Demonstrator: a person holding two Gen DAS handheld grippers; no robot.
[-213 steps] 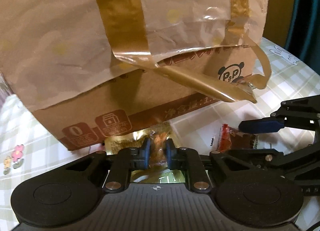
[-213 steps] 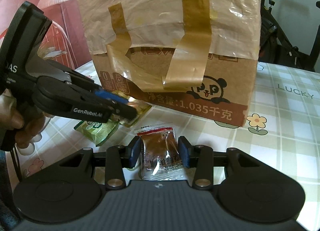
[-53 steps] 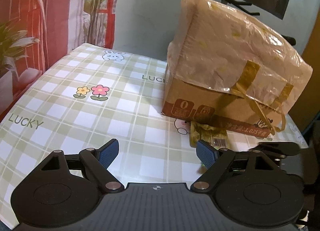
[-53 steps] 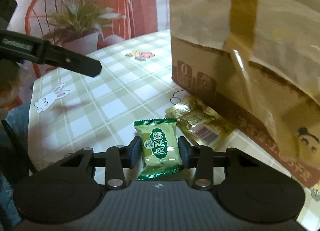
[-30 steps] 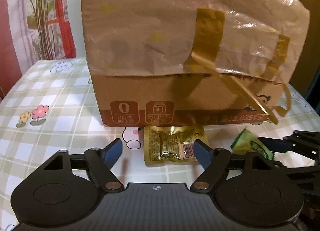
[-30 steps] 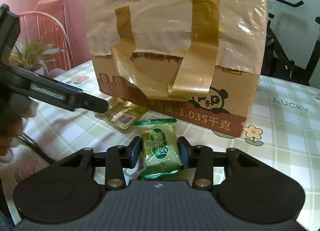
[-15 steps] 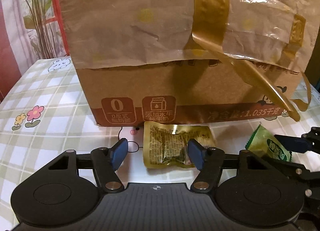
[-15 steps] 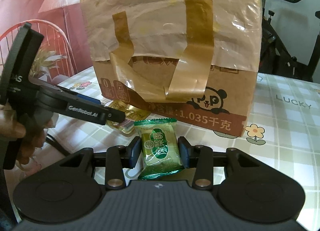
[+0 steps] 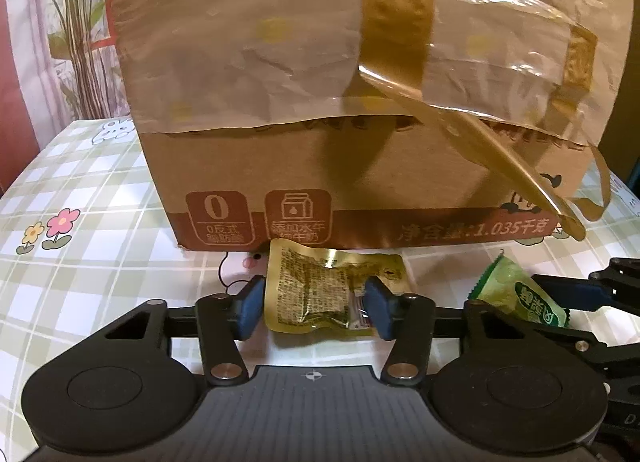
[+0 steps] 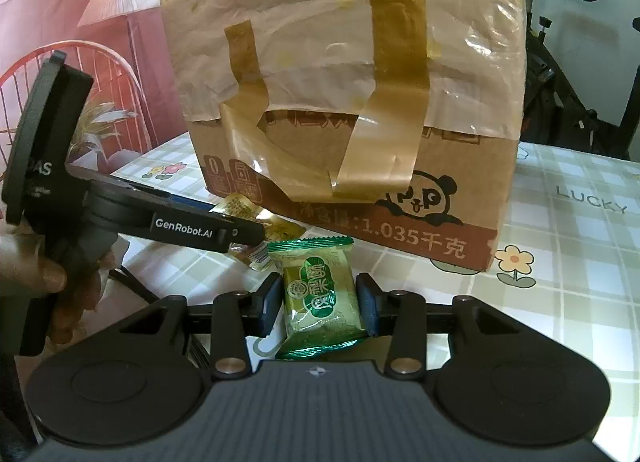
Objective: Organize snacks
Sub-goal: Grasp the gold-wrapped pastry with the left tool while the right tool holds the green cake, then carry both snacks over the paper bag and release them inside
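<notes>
A gold snack packet (image 9: 320, 288) lies on the checked tablecloth in front of a big cardboard box (image 9: 360, 165). My left gripper (image 9: 314, 308) has closed around it, both blue pads touching its sides. My right gripper (image 10: 318, 300) is shut on a green snack packet (image 10: 320, 296) and holds it just above the table, right of the left gripper. The green packet also shows in the left wrist view (image 9: 520, 296). The gold packet shows partly behind the left gripper's finger in the right wrist view (image 10: 256, 215).
The box (image 10: 360, 121) is wrapped in plastic film with loose brown tape strips. The tablecloth (image 10: 560, 262) has flower and rabbit prints. A red chair (image 10: 100, 73) and plants stand beyond the table's left edge. A hand (image 10: 48, 274) holds the left gripper.
My left gripper has moved in on the gold packet and its jaws have narrowed from wide open to touching its sides. The right gripper still holds the green packet, nearly still.
</notes>
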